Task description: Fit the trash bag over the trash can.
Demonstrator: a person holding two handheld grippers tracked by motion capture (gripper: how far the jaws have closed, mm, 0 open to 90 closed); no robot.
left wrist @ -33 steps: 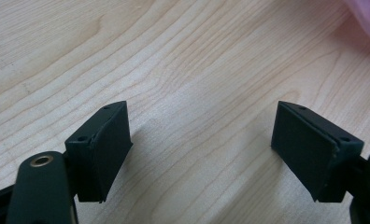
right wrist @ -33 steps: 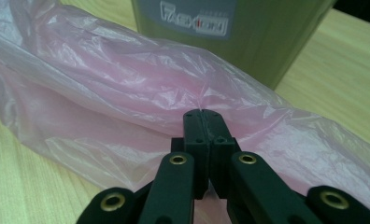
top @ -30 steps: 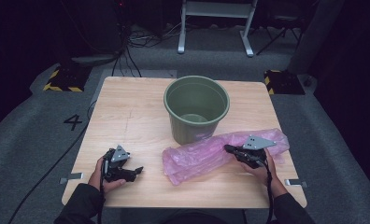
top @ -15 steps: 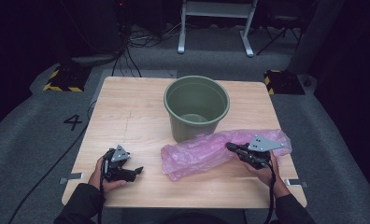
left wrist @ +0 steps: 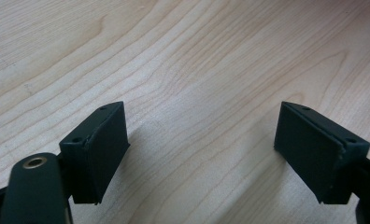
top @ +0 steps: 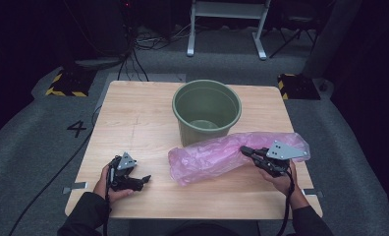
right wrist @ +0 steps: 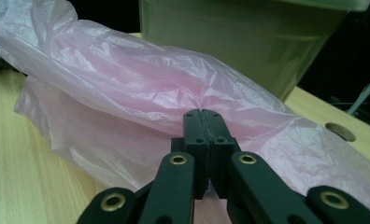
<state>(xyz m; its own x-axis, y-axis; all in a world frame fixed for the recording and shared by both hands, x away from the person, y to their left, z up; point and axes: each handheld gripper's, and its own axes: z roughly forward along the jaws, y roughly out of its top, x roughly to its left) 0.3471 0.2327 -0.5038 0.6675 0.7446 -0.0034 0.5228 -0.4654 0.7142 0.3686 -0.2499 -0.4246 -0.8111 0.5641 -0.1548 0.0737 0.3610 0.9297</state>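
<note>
A pink plastic bag (top: 217, 156) lies crumpled across the right half of the wooden table (top: 133, 123), just in front of a green bucket (top: 206, 110). My right gripper (top: 245, 150) is shut on the bag's upper film, which it holds a little above the table; the right gripper view has the closed jaws pinching the pink bag (right wrist: 141, 98) with the bucket (right wrist: 239, 42) behind. My left gripper (top: 144, 179) rests near the front left of the table, open and empty. In the left gripper view its two pads (left wrist: 103, 140) stand wide apart over bare wood.
The bucket stands upright at the table's middle back, empty inside. Grey floor surrounds the table, with a number marking (top: 77, 129) at the left and yellow-black blocks (top: 65, 84) at the back corners. A white stand (top: 227, 24) is behind.
My right gripper has risen slightly with the bag's film, pulling the pink bag up and stretching it. The left gripper has stayed in place.
</note>
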